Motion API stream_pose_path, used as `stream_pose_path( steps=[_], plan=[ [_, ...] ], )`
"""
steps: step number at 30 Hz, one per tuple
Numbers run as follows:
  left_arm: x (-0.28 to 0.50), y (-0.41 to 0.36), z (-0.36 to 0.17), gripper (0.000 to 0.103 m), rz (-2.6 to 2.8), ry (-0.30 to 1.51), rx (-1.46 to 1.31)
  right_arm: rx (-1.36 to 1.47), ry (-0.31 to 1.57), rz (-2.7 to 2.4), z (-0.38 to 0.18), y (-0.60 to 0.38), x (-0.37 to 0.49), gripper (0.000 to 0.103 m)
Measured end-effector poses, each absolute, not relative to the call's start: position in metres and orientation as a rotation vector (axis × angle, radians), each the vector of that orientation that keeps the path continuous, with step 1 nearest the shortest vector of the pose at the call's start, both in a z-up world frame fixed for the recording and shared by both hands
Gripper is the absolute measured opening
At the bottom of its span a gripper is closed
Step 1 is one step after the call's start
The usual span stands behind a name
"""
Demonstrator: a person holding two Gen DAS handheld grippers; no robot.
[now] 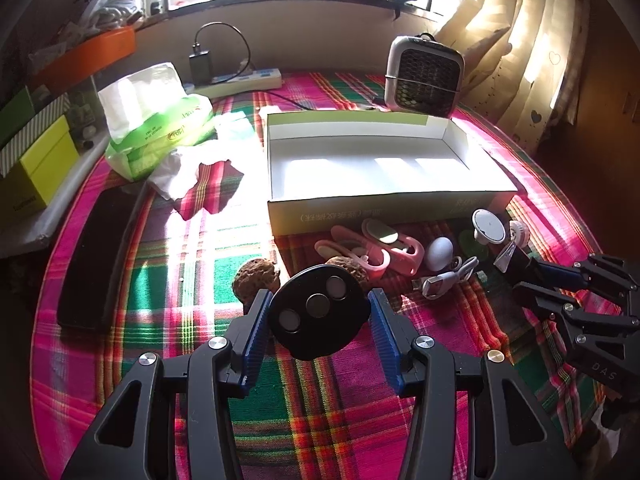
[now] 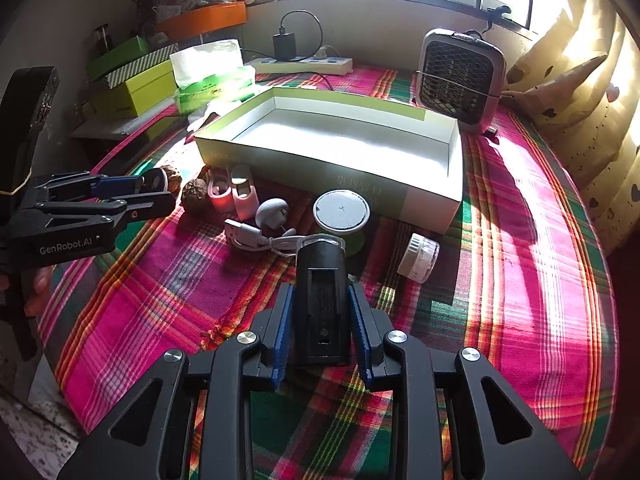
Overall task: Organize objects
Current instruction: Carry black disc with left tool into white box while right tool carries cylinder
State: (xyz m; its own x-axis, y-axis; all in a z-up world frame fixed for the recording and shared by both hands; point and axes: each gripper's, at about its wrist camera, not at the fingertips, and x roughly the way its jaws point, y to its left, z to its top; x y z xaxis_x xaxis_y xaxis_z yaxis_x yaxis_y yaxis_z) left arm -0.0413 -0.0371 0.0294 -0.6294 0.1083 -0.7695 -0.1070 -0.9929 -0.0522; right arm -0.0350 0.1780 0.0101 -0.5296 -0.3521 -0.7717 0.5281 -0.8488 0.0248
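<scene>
"GenRobot.AI" in white on side of left gripper [image 2: 154,190] body, seen from right wrist. "DAS" in pale letters on right gripper [image 1: 524,276] body, seen from left wrist. Chinese print on front wall of open box [image 1: 384,208], too small to read. Green print on tissue pack [image 1: 160,132], illegible.

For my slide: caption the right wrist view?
Right gripper clamps a black cylindrical torch before the empty green-sided cardboard box.

One open box [image 1: 384,200], two walnuts [image 1: 256,278], two pink clips [image 1: 396,246], one white egg-shaped thing [image 1: 439,253], one USB cable [image 1: 444,278]. One white round disc [image 2: 341,210], one small white jar [image 2: 418,258], one black disc with three round insets [image 1: 318,312], one black flashlight [image 2: 321,304]. Also one heater [image 1: 426,78], one tissue pack [image 1: 160,120], one power strip [image 1: 244,80].
</scene>
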Motion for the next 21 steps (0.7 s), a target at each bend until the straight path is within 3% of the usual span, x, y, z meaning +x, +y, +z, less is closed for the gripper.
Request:
stream_pose_path(
  steps=[21],
  plan=[
    [-0.102, -0.028, 0.058, 0.046, 2.706, -0.031, -1.230, 1.113, 0.252, -2.402, 0.053, 0.155, -0.094, 0.028]
  ],
)
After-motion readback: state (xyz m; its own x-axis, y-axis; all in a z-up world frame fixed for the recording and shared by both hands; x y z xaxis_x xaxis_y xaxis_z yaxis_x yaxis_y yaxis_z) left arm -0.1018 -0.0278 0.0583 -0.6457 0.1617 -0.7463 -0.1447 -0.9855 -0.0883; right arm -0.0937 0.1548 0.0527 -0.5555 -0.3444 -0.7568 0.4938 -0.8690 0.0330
